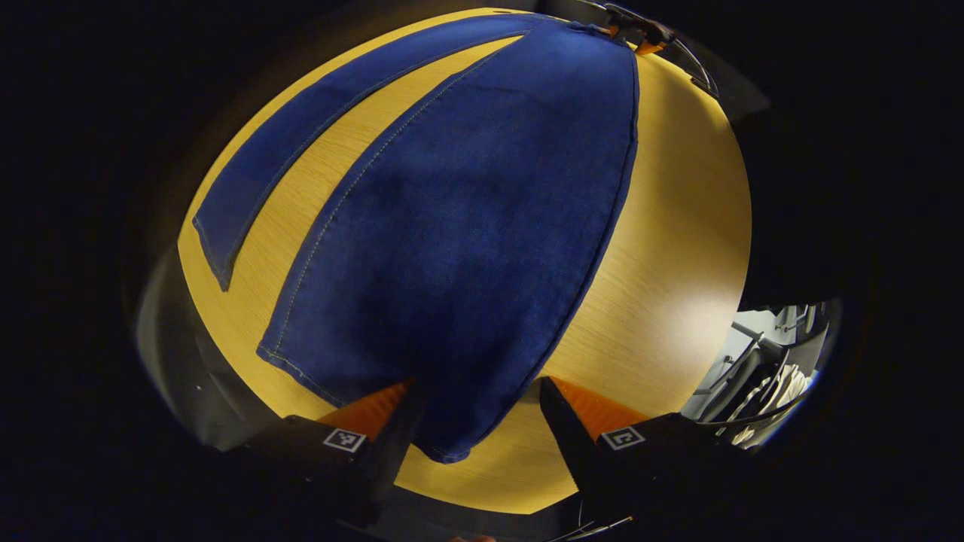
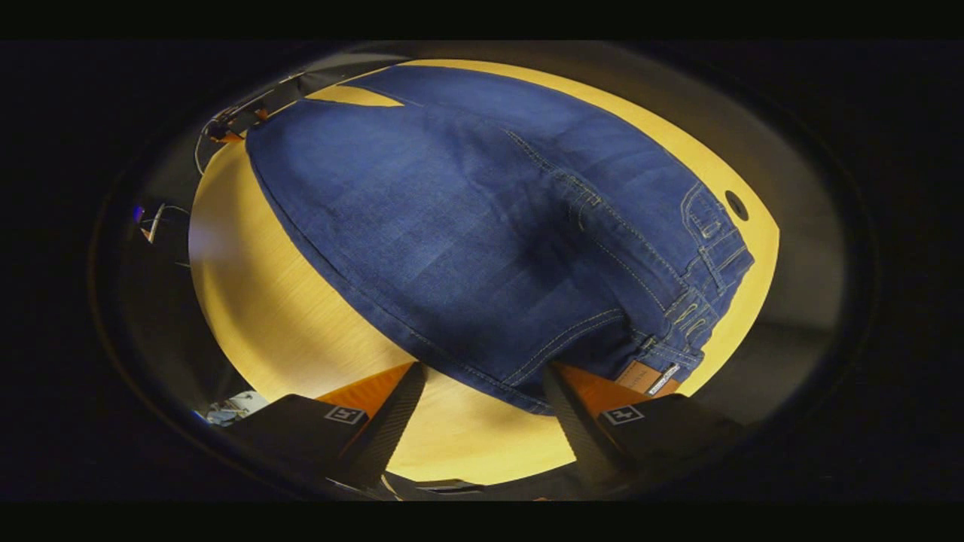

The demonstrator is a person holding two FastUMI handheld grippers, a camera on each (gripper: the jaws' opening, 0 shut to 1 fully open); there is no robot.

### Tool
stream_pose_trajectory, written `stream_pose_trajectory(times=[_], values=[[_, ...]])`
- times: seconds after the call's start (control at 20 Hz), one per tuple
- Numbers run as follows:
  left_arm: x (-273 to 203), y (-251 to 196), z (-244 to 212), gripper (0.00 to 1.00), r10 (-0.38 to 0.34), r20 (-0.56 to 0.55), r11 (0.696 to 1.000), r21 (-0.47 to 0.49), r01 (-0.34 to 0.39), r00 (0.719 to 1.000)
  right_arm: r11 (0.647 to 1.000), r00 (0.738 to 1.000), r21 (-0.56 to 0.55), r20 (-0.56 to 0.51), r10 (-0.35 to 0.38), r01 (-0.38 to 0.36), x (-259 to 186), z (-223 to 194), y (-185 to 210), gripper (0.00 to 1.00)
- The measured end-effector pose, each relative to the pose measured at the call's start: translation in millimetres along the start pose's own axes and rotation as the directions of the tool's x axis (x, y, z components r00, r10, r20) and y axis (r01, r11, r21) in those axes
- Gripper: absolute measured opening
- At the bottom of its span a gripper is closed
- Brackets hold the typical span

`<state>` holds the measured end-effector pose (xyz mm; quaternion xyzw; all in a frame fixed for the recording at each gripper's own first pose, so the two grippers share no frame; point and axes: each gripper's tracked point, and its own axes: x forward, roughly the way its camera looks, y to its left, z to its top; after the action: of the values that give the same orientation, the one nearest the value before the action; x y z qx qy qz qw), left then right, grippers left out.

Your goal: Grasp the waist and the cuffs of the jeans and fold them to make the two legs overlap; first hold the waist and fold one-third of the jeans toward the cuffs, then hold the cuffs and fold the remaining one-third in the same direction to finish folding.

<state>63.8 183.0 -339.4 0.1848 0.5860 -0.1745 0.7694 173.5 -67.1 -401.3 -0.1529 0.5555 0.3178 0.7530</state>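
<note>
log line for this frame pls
stage: pre-grasp | jeans: flat on table, legs apart | left gripper: open around a cuff | right gripper: open at waist

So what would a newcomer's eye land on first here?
The dark blue jeans spread flat across the yellow wooden table, legs still apart. In the left gripper view the open left claw straddles one cuff; in the right gripper view the open right claw sits at the waist's corner, by the leather patch.

Booth: wooden table [image 1: 678, 248], stored chairs [image 1: 761, 369].
</note>
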Motion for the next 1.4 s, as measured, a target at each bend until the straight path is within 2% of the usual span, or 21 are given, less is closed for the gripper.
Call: stream_pose_trajectory(times=[0.15,0.35,0.45,0.5,0.55,0.6,0.65,0.7,0.75,0.8,0.9,0.95,1.0,1.1,1.2,1.3,1.35,1.4], values=[[2,-2,1,0.96,-0.017,-0.007,1.000,-0.007,0.017,1.000,1.000,1.000,0.020,-0.010,-0.008,0.008,1,1,-2,0.97],[2,4,4,0.95,-0.020,-0.030,0.996,-0.091,0.017,0.999,0.985,0.999,0.170,-0.011,-0.031,0.032,3,3,-13,0.92],[3,14,4,0.89,-0.001,-0.021,0.993,-0.114,-0.001,1.000,0.957,0.999,0.287,-0.003,-0.050,0.049,6,4,-29,0.58],[2,22,8,0.62,0.021,-0.015,0.989,-0.144,-0.023,1.000,0.948,0.998,0.315,0.006,-0.055,0.051,4,4,-31,0.41],[3,27,10,0.34,0.030,-0.008,0.981,-0.190,-0.030,1.000,0.946,0.998,0.323,0.028,-0.057,0.045,4,7,-34,0.37],[0,26,12,0.07,0.026,-0.008,0.973,-0.230,-0.028,1.000,0.945,0.997,0.324,0.037,-0.061,0.046,6,7,-36,0.23],[-1,27,14,0.06,0.038,-0.004,0.967,-0.250,-0.037,0.999,0.944,0.997,0.327,0.048,-0.062,0.043,2,7,-36,0.10],[1,31,10,0.06,0.065,0.000,0.962,-0.265,-0.063,0.998,0.939,0.996,0.342,0.071,-0.060,0.032,3,8,-33,0.10],[1,34,10,0.06,0.093,0.000,0.954,-0.285,-0.090,0.996,0.931,0.994,0.366,0.093,-0.052,0.014,2,9,-33,0.15],[-1,32,10,0.06,0.102,-0.003,0.944,-0.314,-0.098,0.995,0.920,0.993,0.393,0.111,-0.049,0.001,1,8,-34,0.12],[-10,36,17,0.06,0.125,0.012,0.927,-0.359,-0.113,0.992,0.908,0.986,0.419,0.153,-0.060,-0.010,-6,12,-34,0.15],[-13,41,21,0.06,0.141,0.029,0.914,-0.388,-0.119,0.990,0.908,0.981,0.418,0.179,-0.077,-0.005,-14,15,-34,0.19],[-18,46,24,0.06,0.161,0.049,0.895,-0.427,-0.125,0.986,0.909,0.975,0.418,0.200,-0.095,0.003,-21,18,-34,0.16],[-33,59,39,0.06,0.209,0.097,0.842,-0.524,-0.129,0.973,0.914,0.955,0.405,0.263,-0.139,0.021,-43,28,-35,0.09],[-52,75,55,0.06,0.270,0.148,0.796,-0.590,-0.134,0.951,0.914,0.911,0.402,0.353,-0.213,0.058,-60,45,-45,0.05],[-68,89,70,0.06,0.319,0.168,0.775,-0.613,-0.155,0.933,0.908,0.887,0.416,0.399,-0.233,0.051,-86,55,-43,0.00],[-82,98,76,0.06,0.342,0.178,0.765,-0.623,-0.164,0.923,0.913,0.882,0.403,0.405,-0.241,0.065,-92,58,-47,0.10],[-89,104,85,0.06,0.357,0.191,0.753,-0.638,-0.160,0.915,0.914,0.869,0.396,0.419,-0.263,0.086,-98,62,-50,0.00]])
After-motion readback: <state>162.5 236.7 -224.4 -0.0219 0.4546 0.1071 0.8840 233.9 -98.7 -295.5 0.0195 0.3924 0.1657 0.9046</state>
